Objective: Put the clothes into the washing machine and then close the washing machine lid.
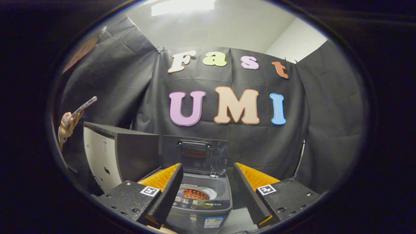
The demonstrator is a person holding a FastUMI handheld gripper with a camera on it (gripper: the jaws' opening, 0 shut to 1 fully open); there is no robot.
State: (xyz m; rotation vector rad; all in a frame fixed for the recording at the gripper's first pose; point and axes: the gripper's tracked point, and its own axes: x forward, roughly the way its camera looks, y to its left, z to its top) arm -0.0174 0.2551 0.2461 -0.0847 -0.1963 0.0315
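Your tool (208, 187) hangs with its fingers spread apart and nothing between them, so you look to be at the very start. The washing machine (201, 203) sits just ahead between the fingers, its lid (195, 156) standing upright at the far side. Something orange shows in the drum (195, 194). Next you need to find and grip the clothes.

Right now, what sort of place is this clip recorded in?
Probably a recording booth, not a home laundry room: black cloth walls, a small washer with its lid up just ahead of the open gripper, and a hand holding up a phone.
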